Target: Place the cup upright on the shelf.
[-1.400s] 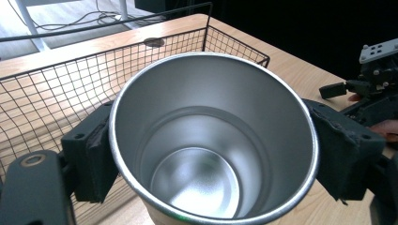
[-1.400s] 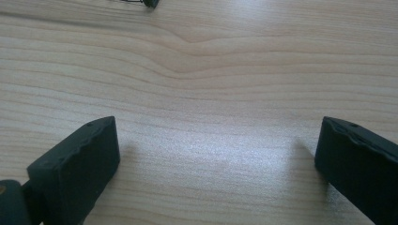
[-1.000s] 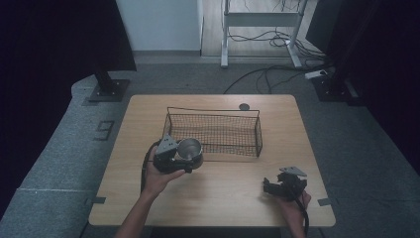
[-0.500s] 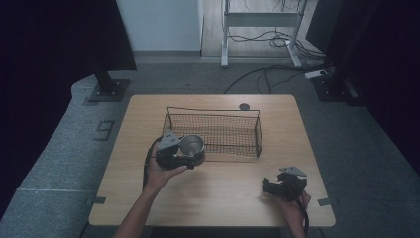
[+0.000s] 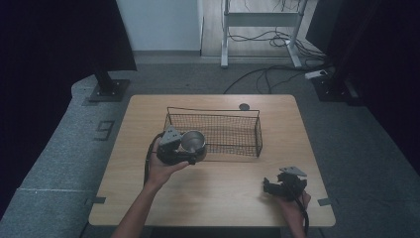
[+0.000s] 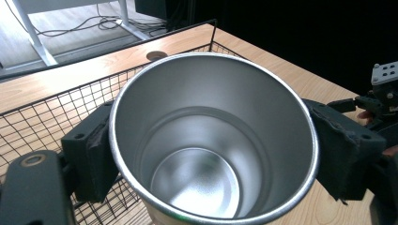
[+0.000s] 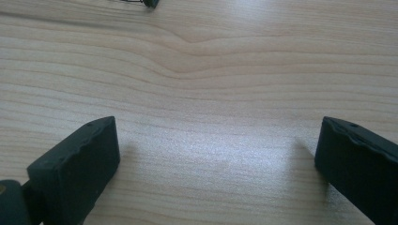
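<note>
A shiny empty steel cup (image 5: 193,143) (image 6: 211,140) is held upright and clear of the table, at the near left corner of a black wire basket (image 5: 214,130). My left gripper (image 5: 188,148) (image 6: 211,136) is shut on the cup, one black pad pressed on each side of its rim. My right gripper (image 5: 270,187) (image 7: 213,150) rests low over the wood near the front right edge, open, with bare tabletop between its jaws. The basket's mesh (image 6: 51,112) lies just behind the cup, and the right gripper (image 6: 382,101) sits farther off to the right.
The wooden table (image 5: 223,198) has a round cable grommet (image 5: 243,106) behind the basket. The basket looks to have nothing in it. A desk frame with cables (image 5: 267,44) and dark stands (image 5: 106,84) are on the floor beyond.
My left gripper has carried the cup a little up and to the right, closer to the basket's near left corner. The right gripper has stayed still.
</note>
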`<state>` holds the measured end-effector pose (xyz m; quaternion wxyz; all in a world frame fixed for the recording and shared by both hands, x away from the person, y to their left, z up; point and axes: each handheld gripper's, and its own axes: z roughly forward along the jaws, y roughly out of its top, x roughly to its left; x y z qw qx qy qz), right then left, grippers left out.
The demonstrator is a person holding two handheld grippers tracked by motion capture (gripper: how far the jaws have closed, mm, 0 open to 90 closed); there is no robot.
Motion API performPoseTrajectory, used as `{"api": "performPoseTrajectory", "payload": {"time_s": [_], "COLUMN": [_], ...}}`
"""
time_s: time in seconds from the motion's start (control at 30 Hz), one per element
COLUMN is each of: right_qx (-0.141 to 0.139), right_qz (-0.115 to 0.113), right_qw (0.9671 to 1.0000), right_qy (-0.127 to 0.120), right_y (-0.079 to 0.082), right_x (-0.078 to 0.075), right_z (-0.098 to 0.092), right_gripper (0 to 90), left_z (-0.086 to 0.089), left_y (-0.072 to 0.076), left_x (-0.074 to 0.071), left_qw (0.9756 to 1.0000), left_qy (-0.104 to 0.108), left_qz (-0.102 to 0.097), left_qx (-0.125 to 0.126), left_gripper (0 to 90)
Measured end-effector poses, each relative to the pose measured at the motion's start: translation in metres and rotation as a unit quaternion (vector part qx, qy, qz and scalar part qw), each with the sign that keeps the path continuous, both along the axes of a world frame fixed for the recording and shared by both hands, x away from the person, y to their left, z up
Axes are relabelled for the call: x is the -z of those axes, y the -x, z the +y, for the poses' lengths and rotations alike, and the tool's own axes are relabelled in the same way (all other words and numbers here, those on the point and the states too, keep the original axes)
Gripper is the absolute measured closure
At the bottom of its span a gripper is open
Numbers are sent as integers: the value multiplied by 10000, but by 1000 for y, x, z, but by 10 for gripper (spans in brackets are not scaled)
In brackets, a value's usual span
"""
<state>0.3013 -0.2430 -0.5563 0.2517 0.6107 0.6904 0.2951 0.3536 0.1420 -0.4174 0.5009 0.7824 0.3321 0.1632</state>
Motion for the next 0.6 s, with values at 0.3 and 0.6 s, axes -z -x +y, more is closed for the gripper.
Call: {"api": "performPoseTrajectory", "payload": {"time_s": [0.3, 0.6], "right_qx": [9, 11], "right_qz": [-4, 6], "right_qw": [10000, 10000], "right_qy": [-8, -10], "right_y": [0, 0], "right_x": [0, 0], "right_z": [0, 0], "right_gripper": [2, 2], "left_z": [-3, -5], "left_y": [-7, -13], "left_x": [-2, -4], "left_qw": [10000, 9999], "left_qy": [-43, -52], "left_qz": [44, 85], "left_qx": [10, 23], "left_gripper": [147, 147]}}
